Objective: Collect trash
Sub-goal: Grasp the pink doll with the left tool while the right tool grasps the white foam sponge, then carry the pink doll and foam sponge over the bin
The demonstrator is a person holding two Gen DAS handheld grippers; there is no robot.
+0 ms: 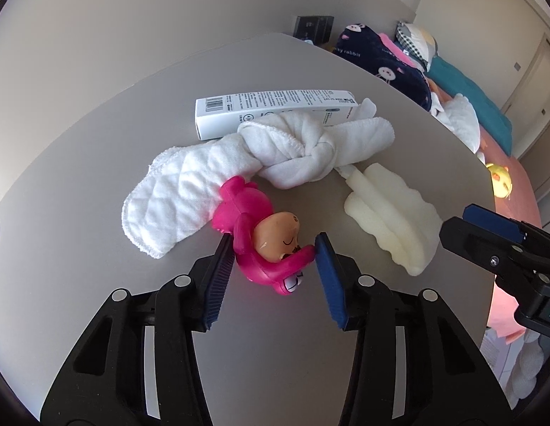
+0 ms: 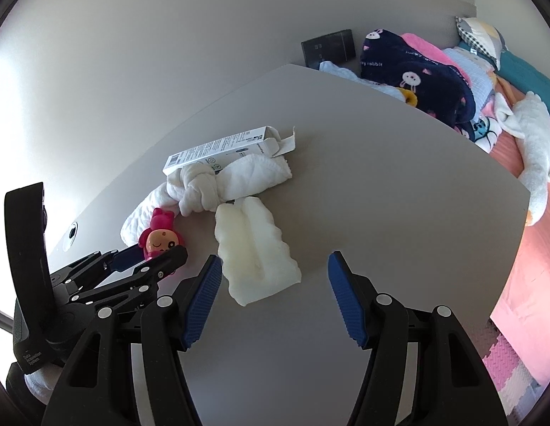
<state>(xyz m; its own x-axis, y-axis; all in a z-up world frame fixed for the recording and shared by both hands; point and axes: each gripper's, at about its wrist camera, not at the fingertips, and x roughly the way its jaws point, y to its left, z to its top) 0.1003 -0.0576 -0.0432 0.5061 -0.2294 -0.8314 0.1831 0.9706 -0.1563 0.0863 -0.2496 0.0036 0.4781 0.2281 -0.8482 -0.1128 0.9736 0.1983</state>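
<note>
A pink toy figure (image 1: 260, 238) lies on the grey table (image 1: 97, 135), its head between the blue pads of my left gripper (image 1: 273, 245); both pads touch it. It also shows in the right wrist view (image 2: 158, 236). A knotted white cloth (image 1: 268, 152) lies behind it, with a white carton (image 1: 271, 106) beyond. A cream foam piece (image 2: 255, 248) lies just ahead of my right gripper (image 2: 273, 266), which is open and empty, its left pad beside the foam's near left edge. The foam also shows in the left wrist view (image 1: 392, 213).
A bed with a dark rabbit-print blanket (image 2: 417, 78), teal and pink bedding and a white plush (image 2: 534, 149) runs along the table's right side. A dark wall socket plate (image 2: 328, 49) sits behind the table's far corner. Pink foam floor mats (image 2: 516, 362) lie at lower right.
</note>
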